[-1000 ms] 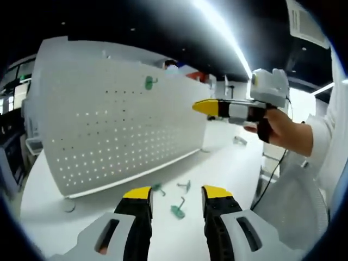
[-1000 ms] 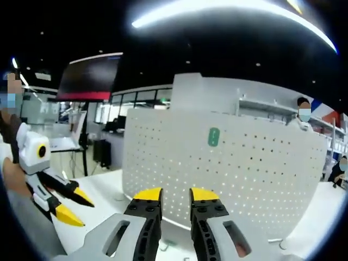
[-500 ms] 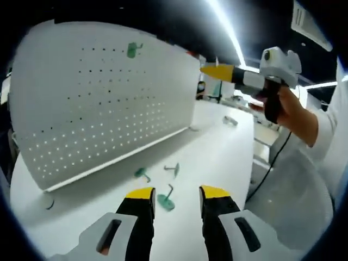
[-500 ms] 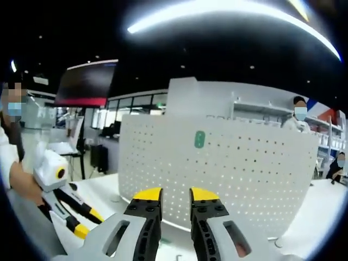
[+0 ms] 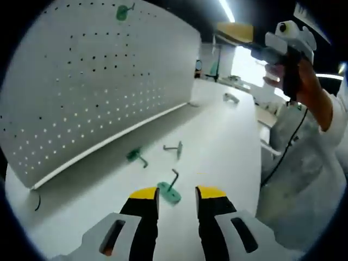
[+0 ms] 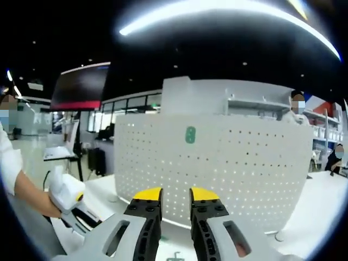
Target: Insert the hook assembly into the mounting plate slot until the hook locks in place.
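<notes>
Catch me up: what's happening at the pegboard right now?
A person holds a two-jaw gripper in each hand at a white table with an upright pegboard. One green hook is already mounted high on the board. Three more hook pieces lie loose on the table. The left gripper is open and low over the nearest loose hook, with nothing in its jaws. The right gripper is held up facing the board, jaws slightly apart and empty. No hook has been picked up yet.
</notes>
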The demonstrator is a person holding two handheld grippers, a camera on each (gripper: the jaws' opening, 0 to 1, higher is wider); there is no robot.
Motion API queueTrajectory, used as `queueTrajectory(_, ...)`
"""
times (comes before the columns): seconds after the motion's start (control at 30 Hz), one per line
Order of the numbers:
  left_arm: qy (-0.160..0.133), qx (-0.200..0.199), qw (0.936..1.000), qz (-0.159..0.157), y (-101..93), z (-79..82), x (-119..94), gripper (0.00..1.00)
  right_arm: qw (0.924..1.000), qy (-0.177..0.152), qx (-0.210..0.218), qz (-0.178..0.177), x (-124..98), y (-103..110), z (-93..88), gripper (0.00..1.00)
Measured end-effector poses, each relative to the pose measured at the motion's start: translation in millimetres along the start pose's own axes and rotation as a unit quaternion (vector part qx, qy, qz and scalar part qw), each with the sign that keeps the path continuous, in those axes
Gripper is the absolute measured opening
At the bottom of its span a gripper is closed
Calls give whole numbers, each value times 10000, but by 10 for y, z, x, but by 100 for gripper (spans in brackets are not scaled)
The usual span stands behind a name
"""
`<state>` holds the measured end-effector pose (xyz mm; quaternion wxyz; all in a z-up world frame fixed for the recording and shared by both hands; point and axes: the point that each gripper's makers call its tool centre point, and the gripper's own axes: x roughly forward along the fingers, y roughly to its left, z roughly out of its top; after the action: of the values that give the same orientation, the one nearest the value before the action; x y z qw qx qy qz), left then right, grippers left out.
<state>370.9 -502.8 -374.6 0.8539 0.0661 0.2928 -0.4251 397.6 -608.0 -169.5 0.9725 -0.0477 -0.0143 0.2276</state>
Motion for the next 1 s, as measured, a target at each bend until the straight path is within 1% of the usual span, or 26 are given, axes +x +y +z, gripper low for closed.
queueTrajectory(0.07,52,-106,9999,-6,30,-43,50,27,10000,-2,6,-2,15,-12,-1,18)
queueTrajectory(0.17,179,-125,9998,-4,42,-136,119,26,10000,20,9,4,46,-17,-13,18)
queueTrajectory(0.27,217,-230,9995,-14,59,-179,168,26,10000,30,13,20,71,-14,-23,18)
queueTrajectory(0.47,295,-297,9991,16,78,-225,263,26,9999,85,21,61,104,10,-62,18)
queueTrajectory(0.7,379,-350,9987,29,93,-276,366,24,9999,100,5,61,107,-2,-64,18)
queueTrajectory(1.0,408,-356,9985,29,70,-290,432,22,9999,113,14,32,93,-26,-73,18)
